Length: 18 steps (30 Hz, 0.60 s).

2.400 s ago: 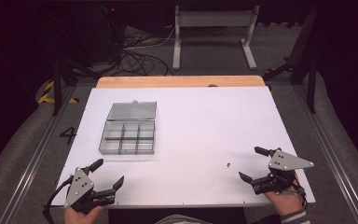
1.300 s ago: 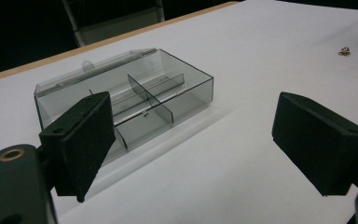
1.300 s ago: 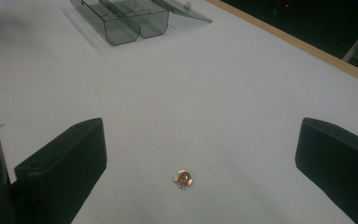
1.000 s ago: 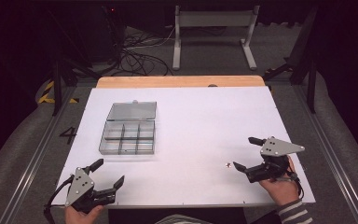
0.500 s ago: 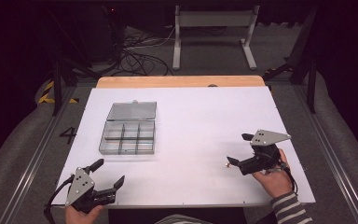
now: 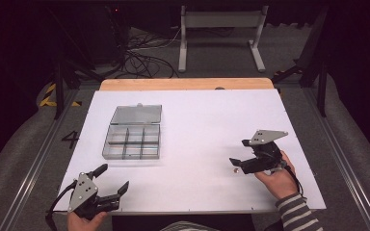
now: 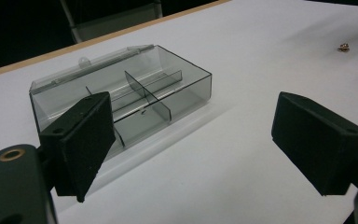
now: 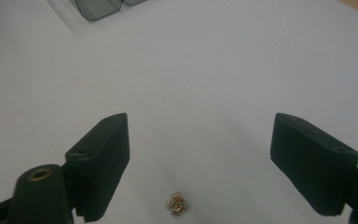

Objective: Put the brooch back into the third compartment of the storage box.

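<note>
R gripper (image 8: 193,154) astride tiny gold, maybe earring (image 8: 177,204)

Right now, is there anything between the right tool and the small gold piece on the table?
Nothing visible. The gold piece lies alone on the white table, between the open jaws of the right tool, which have just been closing and do not touch it. The compartment box stands far off.

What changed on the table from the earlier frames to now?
The right gripper moved left and away from the table's near edge to the small gold piece; its jaws have just been closing, the piece between them, untouched. The left gripper, the open box and the piece stayed put.
</note>
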{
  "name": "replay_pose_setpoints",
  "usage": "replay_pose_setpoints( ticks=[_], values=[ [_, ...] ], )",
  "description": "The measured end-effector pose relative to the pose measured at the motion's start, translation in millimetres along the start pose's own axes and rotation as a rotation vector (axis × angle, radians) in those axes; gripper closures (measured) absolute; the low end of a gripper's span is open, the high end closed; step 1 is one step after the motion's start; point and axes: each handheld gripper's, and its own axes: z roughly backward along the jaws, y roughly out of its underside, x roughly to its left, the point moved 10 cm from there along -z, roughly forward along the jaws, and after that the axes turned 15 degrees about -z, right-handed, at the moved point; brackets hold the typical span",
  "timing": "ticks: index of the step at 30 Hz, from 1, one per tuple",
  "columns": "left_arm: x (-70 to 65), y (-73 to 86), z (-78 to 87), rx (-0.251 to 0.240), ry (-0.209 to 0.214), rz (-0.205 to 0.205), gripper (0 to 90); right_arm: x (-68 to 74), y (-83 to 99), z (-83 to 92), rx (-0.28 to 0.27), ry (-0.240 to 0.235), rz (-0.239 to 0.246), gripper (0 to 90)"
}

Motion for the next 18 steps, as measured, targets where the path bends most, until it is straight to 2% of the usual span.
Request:
replay_pose_setpoints(
  ticks=[3,6,7,9,10,14,15,18],
  values=[
    [-0.9,0.3,-0.3,0.002,0.004,0.004,13.9,3.0,1.8,-1.9,0.033,-0.030,-0.016,28.8],
    [-1.3,-0.1,-0.3,0.001,0.003,0.007,13.9,4.4,3.9,-3.5,0.061,-0.033,-0.015,32.6],
    [-1.2,-0.1,-0.4,0.000,0.002,0.008,13.9,5.1,6.4,-5.6,0.090,-0.025,-0.010,36.6],
    [-1.1,0.0,-0.7,0.001,0.003,0.003,13.9,4.9,7.5,-6.6,0.102,-0.015,-0.001,38.1],
    [-1.1,0.0,-0.8,0.001,0.003,0.002,13.9,5.2,9.8,-8.3,0.125,0.005,0.015,41.1],
    [-1.0,0.6,-0.9,0.005,0.002,-0.002,13.9,5.1,13.1,-10.9,0.154,0.037,0.039,44.7],
    [-1.0,0.7,-1.0,0.007,0.000,0.000,14.0,4.7,16.4,-12.7,0.182,0.064,0.053,47.1],
    [-1.0,0.9,-0.9,0.010,0.000,-0.004,14.0,4.6,21.0,-16.1,0.219,0.077,0.067,48.9]
  ],
)
